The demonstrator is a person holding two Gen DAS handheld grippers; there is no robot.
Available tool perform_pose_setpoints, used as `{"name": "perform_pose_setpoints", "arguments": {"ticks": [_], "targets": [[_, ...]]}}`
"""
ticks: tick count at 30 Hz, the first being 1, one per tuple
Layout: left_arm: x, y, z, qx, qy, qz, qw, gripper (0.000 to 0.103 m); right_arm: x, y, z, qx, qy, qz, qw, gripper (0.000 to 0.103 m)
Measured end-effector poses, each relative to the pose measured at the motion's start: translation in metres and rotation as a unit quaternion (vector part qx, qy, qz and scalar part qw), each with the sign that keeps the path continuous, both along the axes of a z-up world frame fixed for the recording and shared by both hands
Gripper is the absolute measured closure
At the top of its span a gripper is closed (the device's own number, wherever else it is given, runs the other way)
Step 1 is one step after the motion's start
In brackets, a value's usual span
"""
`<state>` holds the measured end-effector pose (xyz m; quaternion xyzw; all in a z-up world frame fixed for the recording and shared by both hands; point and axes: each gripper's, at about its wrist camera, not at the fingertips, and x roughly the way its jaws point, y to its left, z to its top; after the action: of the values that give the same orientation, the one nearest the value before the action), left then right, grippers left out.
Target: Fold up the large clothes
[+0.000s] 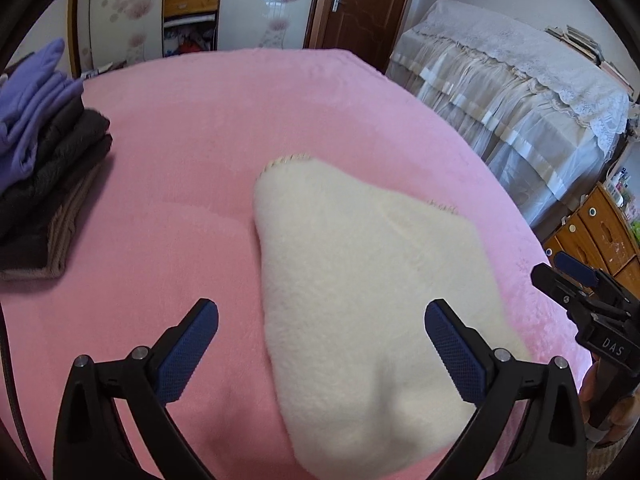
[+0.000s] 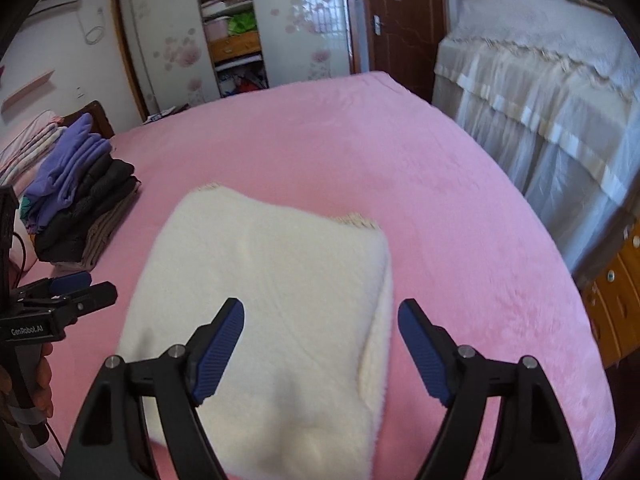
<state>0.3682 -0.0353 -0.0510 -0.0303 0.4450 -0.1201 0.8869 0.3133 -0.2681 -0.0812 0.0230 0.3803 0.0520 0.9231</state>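
Note:
A cream fleece garment [image 1: 360, 288] lies folded on the pink bed [image 1: 192, 152]; it also shows in the right wrist view [image 2: 272, 280]. My left gripper [image 1: 322, 322] is open and empty, hovering over the garment's near left part. My right gripper [image 2: 320, 320] is open and empty above the garment's near right edge. The right gripper also shows at the right edge of the left wrist view [image 1: 560, 268]. The left gripper shows at the left edge of the right wrist view [image 2: 80, 288].
A stack of folded clothes, purple on top of dark ones [image 1: 44, 168], sits at the bed's left side [image 2: 80, 200]. A lace-covered piece of furniture [image 1: 520, 92] stands right of the bed. A wooden drawer unit [image 1: 596, 228] and a wardrobe [image 2: 240, 28] stand beyond.

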Motion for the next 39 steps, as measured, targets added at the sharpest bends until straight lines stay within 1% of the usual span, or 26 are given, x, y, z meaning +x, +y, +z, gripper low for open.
{"name": "perform_pose_setpoints", "arguments": {"ticks": [3, 5, 7, 12, 15, 18, 21, 23, 24, 26, 27, 31, 34, 36, 39], "targets": [[-0.002, -0.010, 0.014, 0.011, -0.010, -0.013, 0.9998, 0.001, -0.001, 0.010, 0.017, -0.008, -0.020, 0.013, 1.000, 0.020], [-0.006, -0.017, 0.023, 0.010, -0.022, -0.027, 0.9993, 0.001, 0.000, 0.015, 0.025, -0.017, -0.026, 0.023, 0.999, 0.015], [-0.009, -0.022, 0.032, 0.007, -0.027, -0.034, 0.9990, 0.001, 0.000, 0.020, 0.030, -0.026, -0.029, 0.030, 0.999, 0.014], [-0.003, -0.028, 0.040, 0.008, -0.017, -0.023, 0.9996, 0.001, -0.001, 0.027, 0.039, -0.035, -0.031, 0.040, 0.998, 0.014], [0.002, -0.031, 0.033, 0.015, -0.001, -0.022, 0.9996, 0.001, 0.002, 0.027, 0.037, -0.036, -0.020, 0.043, 0.998, 0.014], [0.008, -0.031, 0.016, 0.014, 0.037, -0.023, 0.9990, 0.001, 0.010, 0.022, 0.027, -0.034, 0.008, 0.041, 0.999, 0.014], [0.015, -0.028, -0.003, 0.010, 0.063, -0.021, 0.9978, 0.001, 0.018, 0.013, 0.013, -0.031, 0.034, 0.040, 0.998, 0.014], [0.021, -0.025, -0.020, 0.004, 0.090, -0.016, 0.9958, 0.001, 0.024, 0.005, 0.003, -0.027, 0.055, 0.038, 0.997, 0.013], [0.024, -0.024, -0.029, 0.002, 0.104, -0.013, 0.9945, 0.001, 0.028, -0.001, -0.004, -0.020, 0.070, 0.040, 0.997, 0.012], [0.028, -0.021, -0.046, 0.003, 0.124, -0.006, 0.9923, 0.001, 0.035, -0.011, -0.019, 0.002, 0.103, 0.046, 0.994, 0.004], [0.029, -0.020, -0.053, 0.004, 0.128, -0.005, 0.9917, 0.000, 0.039, -0.018, -0.029, 0.015, 0.120, 0.047, 0.992, 0.003], [0.034, -0.015, -0.072, 0.010, 0.139, -0.003, 0.9903, 0.000, 0.046, -0.040, -0.058, 0.034, 0.158, 0.027, 0.987, 0.003], [0.036, -0.012, -0.079, -0.001, 0.138, -0.007, 0.9904, 0.000, 0.050, -0.052, -0.078, 0.063, 0.186, 0.025, 0.980, 0.003], [0.039, -0.011, -0.082, -0.002, 0.135, -0.009, 0.9907, 0.000, 0.052, -0.057, -0.090, 0.081, 0.203, 0.027, 0.975, 0.003], [0.040, -0.009, -0.088, -0.009, 0.136, -0.013, 0.9906, 0.000, 0.054, -0.061, -0.105, 0.106, 0.223, 0.035, 0.968, 0.003]]}}
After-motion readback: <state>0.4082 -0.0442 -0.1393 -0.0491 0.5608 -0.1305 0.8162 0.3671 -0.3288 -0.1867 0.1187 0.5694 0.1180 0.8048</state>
